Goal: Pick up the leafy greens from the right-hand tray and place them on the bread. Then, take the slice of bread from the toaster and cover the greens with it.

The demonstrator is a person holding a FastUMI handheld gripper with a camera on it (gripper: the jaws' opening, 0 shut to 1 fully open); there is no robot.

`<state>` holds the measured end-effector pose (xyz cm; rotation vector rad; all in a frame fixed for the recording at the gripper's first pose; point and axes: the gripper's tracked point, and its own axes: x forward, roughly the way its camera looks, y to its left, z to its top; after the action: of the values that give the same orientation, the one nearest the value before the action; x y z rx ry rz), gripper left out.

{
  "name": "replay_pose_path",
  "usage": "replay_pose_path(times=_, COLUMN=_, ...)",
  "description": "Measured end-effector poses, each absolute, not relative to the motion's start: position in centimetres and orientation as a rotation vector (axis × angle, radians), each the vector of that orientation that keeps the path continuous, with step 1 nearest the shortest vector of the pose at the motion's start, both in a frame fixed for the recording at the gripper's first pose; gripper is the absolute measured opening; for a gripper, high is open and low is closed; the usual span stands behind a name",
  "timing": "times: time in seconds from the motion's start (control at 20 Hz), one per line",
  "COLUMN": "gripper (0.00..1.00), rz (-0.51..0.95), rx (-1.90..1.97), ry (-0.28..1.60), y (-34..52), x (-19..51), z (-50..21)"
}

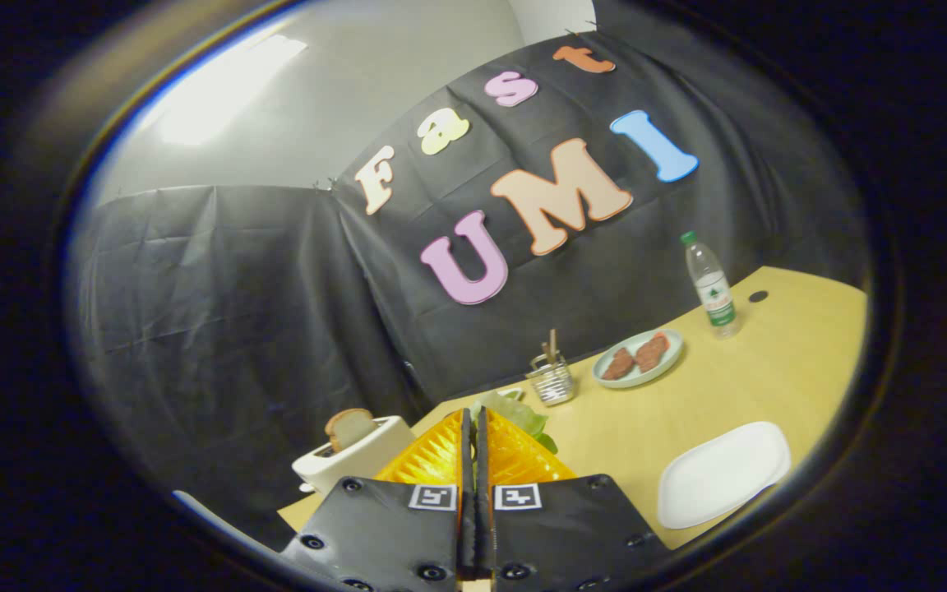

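- Green leafy greens (pixel 523 413) show just beyond the fingertips of the hand-held gripper (pixel 474 419), at lower centre of the frame; we see the leaves peeking out above and to the right of the tips.
- We find the two fingers drawn together with almost no gap between them. We cannot tell whether both fingers press on the leaves, since the contact area is hidden behind the fingers.
- We locate the toaster (pixel 350 460) at lower left, just left of the fingers, with a slice of bread (pixel 348 427) standing upright in its slot.
- We see the wooden counter (pixel 769 362) across the lower right of the frame.
- On the counter, right of the fingers, lies a white tray (pixel 724 475).
- Further back sits a plate (pixel 636 359) carrying two reddish-brown pieces.
- Left of the plate stands a small wire basket (pixel 552 380) holding sticks.
- A water bottle (pixel 711 285) stands upright at right of the plate.
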<state>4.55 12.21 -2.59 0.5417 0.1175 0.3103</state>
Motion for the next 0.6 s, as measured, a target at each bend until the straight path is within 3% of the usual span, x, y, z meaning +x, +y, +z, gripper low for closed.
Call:
replay_pose_path(times=0.35, gripper=0.03, rz=0.437, rx=0.582, ry=0.215, y=21.1, x=6.2, z=-6.0)
replay_pose_path(times=0.6, gripper=0.03, rz=0.32, rx=0.551, ry=0.386, y=20.1, x=7.5, z=-12.7)
